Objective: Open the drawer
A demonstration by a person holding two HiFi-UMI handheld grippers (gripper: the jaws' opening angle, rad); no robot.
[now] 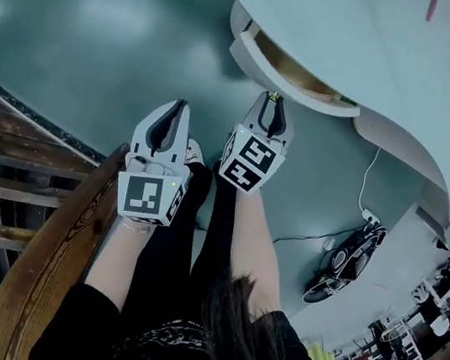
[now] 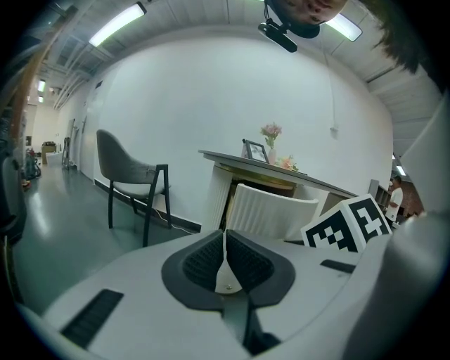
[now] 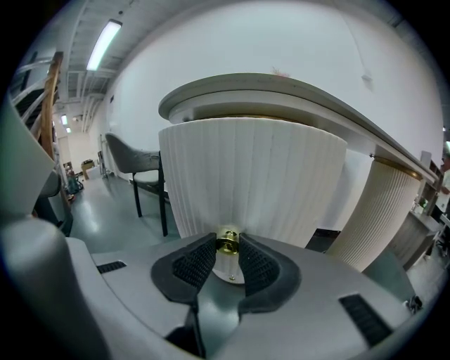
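Note:
The white ribbed drawer (image 1: 288, 76) stands pulled partly out from under the curved desk top (image 1: 373, 46), its inside showing. In the right gripper view its fluted front (image 3: 253, 176) fills the middle, with a small brass knob (image 3: 227, 240) at its lower edge. My right gripper (image 3: 227, 247) is shut on that knob, a pad on either side; in the head view its tip (image 1: 273, 99) sits at the drawer front. My left gripper (image 1: 177, 108) hangs beside it, a little further back, with its jaws closed together (image 2: 225, 242) and nothing between them. The drawer (image 2: 274, 209) lies ahead of it.
A wooden chair back (image 1: 42, 265) is at my left side. A grey chair (image 2: 130, 172) stands on the floor left of the desk. A cable and power strip (image 1: 369, 216) and a black device (image 1: 343, 266) lie on the floor to the right. A vase of flowers (image 2: 271, 140) stands on the desk.

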